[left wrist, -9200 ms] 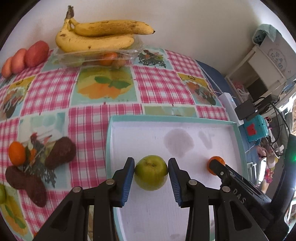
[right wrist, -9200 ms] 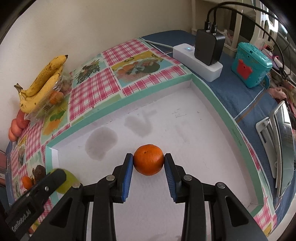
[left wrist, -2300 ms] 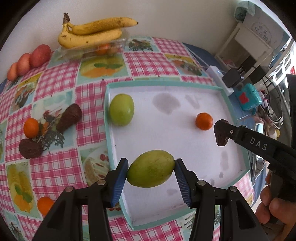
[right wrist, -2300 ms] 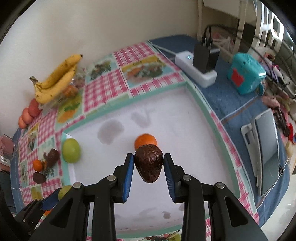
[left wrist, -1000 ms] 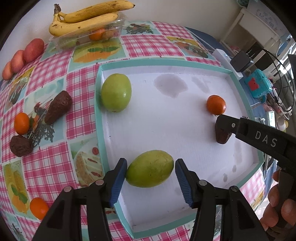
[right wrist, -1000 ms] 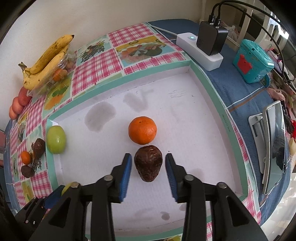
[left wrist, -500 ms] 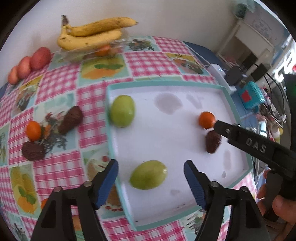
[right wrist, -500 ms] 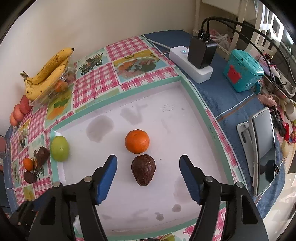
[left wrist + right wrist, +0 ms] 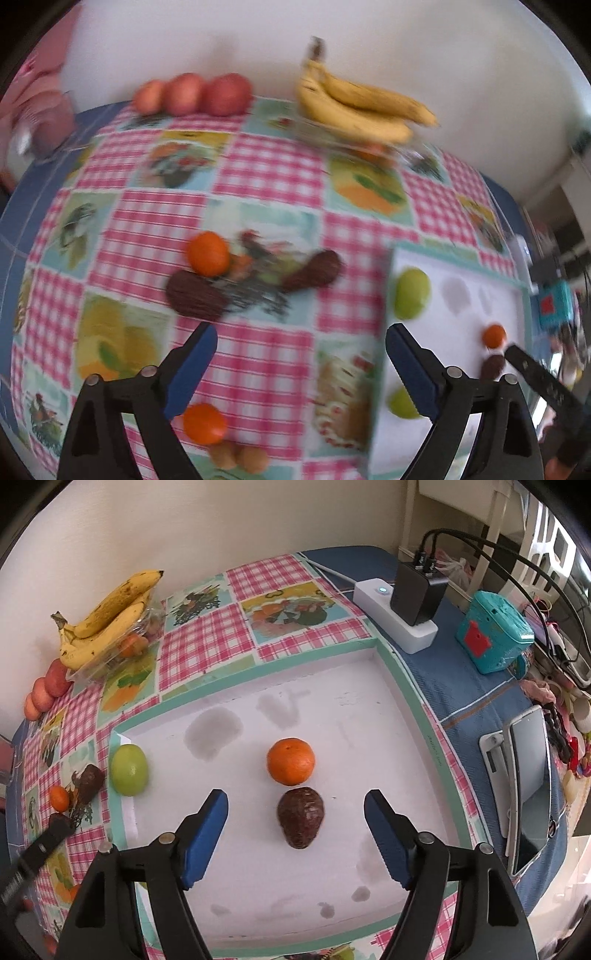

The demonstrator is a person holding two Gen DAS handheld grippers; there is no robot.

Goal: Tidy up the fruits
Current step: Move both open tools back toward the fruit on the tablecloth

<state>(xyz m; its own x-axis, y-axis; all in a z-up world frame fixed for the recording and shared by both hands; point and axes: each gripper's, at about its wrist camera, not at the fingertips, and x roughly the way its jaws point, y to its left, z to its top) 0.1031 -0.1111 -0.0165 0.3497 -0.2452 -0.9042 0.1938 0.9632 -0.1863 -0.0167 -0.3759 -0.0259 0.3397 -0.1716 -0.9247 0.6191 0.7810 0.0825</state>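
Our left gripper (image 9: 297, 354) gapes empty over the cloth (image 9: 266, 177); our right gripper (image 9: 295, 821) gapes empty above the avocado (image 9: 301, 821), just near of the orange (image 9: 291, 761) in the tray (image 9: 413, 701)

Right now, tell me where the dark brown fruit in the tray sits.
In the right wrist view, the dark brown fruit lies in the white tray, just in front of the orange.
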